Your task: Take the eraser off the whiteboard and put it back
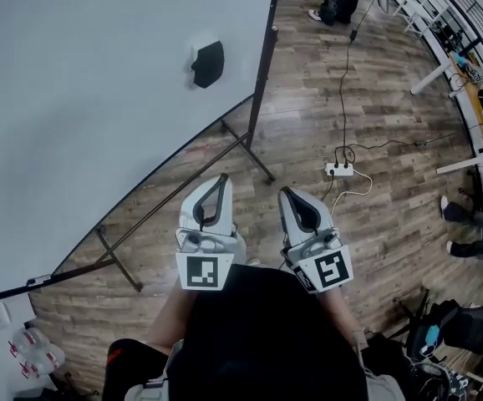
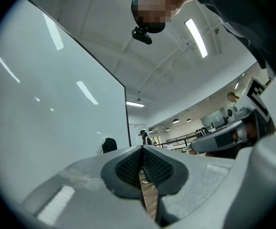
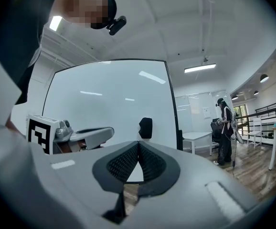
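A black eraser sticks to the whiteboard near its right edge. The same eraser is straight ahead in the right gripper view, and the eraser is small and far off in the left gripper view. My left gripper and right gripper are held side by side close to my body, well short of the board. Both are shut with their ribbed pads touching and nothing between them.
The whiteboard stands on a black metal frame over a wood floor. A white power strip with cables lies on the floor to the right. A person stands by desks at the far right. Chairs and bags crowd the right side.
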